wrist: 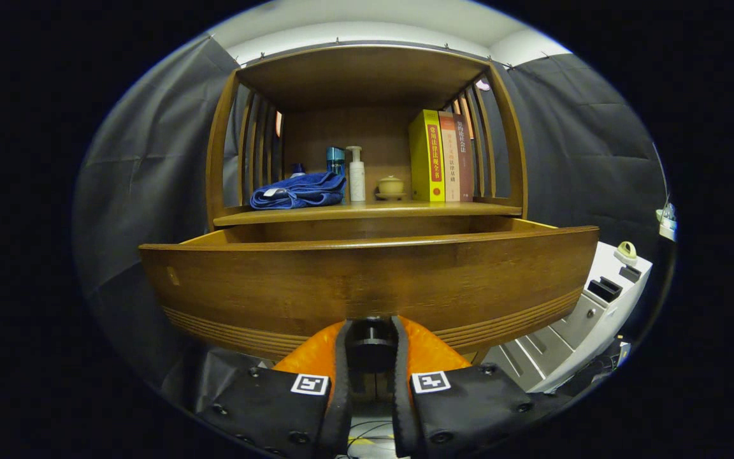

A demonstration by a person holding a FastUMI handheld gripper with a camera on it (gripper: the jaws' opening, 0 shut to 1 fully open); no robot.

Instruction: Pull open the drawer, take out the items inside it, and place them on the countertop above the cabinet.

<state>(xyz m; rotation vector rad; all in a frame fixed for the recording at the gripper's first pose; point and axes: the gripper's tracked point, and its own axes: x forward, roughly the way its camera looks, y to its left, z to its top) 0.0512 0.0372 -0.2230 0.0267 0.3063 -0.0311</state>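
Claw: claw [370, 347] closed narrow on the dark drawer knob [370, 341], both fingers pressing it.
Drawer: drawer [367, 280] part open, front straight ahead of the claw, long axis crosswise.
Counter: counter [367, 212] above drawer, carrying a blue towel [297, 191].

The gripper [371, 347], fingers closed around the dark round knob [371, 338], sits hard against the pulled-out brown wooden drawer front [367, 280], which blocks the way ahead. Above it, the wooden countertop [367, 212] has a bare front strip; a folded blue towel [299, 191], a white pump bottle [357, 173] and upright books [440, 156] crowd its back.
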